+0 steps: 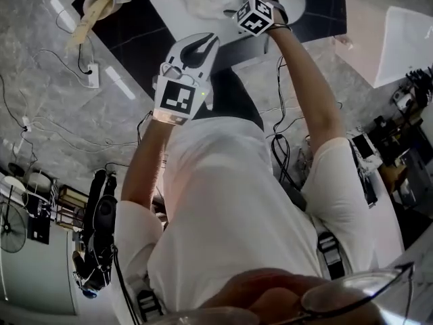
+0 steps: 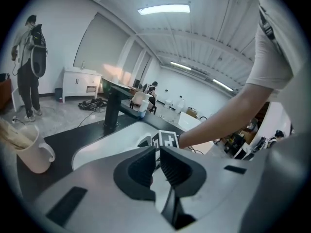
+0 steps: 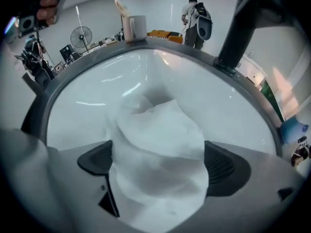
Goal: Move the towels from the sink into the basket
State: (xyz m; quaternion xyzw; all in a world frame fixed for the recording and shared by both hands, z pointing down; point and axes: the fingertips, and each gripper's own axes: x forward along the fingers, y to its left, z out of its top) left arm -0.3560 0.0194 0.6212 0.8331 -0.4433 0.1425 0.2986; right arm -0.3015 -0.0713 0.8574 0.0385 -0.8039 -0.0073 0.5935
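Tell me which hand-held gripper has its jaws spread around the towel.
The right hand-held gripper: its jaws stand wide apart either side of the towel in the sink. The left hand-held gripper is shut, empty.

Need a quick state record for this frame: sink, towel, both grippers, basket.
sink: white basin set in a black counter
towel: white, crumpled, lying in the sink
right gripper: open wide, pointing down into the sink, one jaw on each side of the towel, not yet closed
left gripper: shut, empty, aimed toward the sink
mug: on the counter beside the sink
basket: not made out in any view
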